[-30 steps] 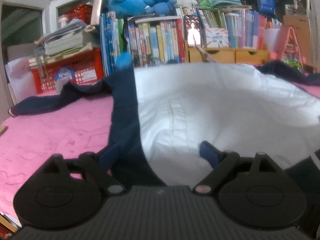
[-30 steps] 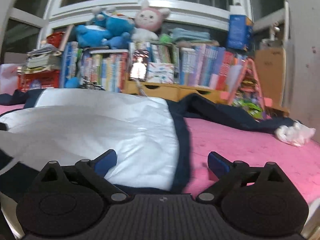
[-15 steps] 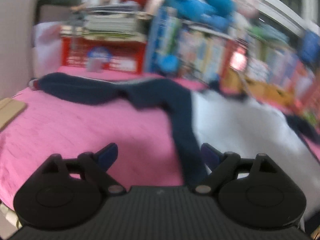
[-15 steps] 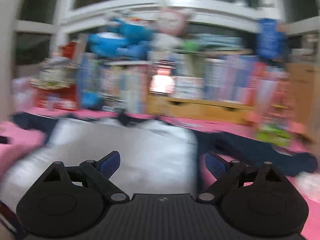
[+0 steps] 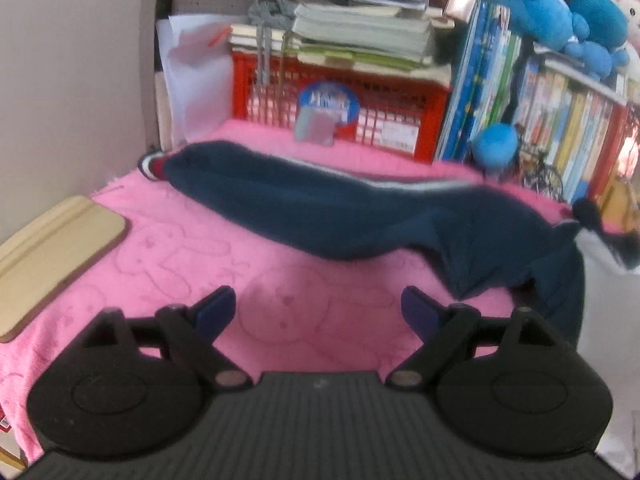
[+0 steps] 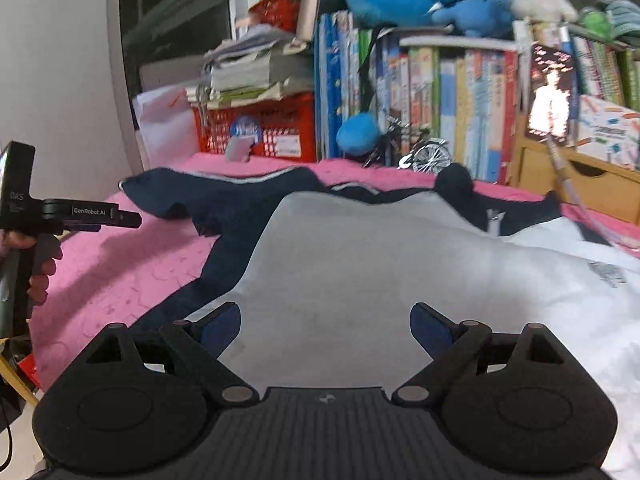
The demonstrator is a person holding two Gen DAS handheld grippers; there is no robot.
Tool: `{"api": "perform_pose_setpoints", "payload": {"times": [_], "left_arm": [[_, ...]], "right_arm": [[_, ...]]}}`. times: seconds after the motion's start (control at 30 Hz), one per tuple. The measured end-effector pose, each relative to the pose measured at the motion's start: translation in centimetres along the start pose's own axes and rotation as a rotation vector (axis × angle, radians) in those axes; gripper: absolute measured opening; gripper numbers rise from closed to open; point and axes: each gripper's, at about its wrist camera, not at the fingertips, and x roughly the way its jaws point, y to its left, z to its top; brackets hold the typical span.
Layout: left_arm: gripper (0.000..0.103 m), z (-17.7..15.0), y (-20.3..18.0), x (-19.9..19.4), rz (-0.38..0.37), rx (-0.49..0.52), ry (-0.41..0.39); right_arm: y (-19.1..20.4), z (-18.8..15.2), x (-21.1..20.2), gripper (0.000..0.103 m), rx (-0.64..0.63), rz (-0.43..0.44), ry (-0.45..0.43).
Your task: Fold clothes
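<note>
While left tongs gape empty over pink blanket, right tongs gape above jacket.

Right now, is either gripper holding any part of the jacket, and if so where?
Nothing is held. The left gripper stands open over bare pink blanket, short of the navy sleeve. The right gripper is open above the jacket's white panel.

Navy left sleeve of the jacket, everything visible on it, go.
The navy sleeve lies stretched out flat on the pink blanket, running from the jacket's white body toward the wall. It looks like soft, slightly rumpled knit or track fabric, with a thin pale stripe along its upper edge and a red, white and navy striped cuff at the end. Only the blanket touches it; the open left gripper is short of it.
</note>
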Motion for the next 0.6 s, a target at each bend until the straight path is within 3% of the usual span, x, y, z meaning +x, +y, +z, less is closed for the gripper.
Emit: {"api": "perform_pose_setpoints", "payload": {"times": [0.23, 0.4, 0.6], "left_arm": [[0.091, -0.9, 0.3, 1.5, -0.006, -0.028, 0.037], [0.091, -0.8, 0.6, 2.2, 0.003, -0.042, 0.031], [0.091, 3.0, 4.9, 5.1, 0.035, -0.294, -0.027]], "right_arm": [[-0.3, -1.0, 3.3, 0.094, 0.002, -0.001, 0.043], [0.0, -1.5, 4.5, 0.1, -0.025, -0.022, 0.084], [0.6, -1.6, 4.8, 0.103, -0.065, -0.035, 0.107]]}}
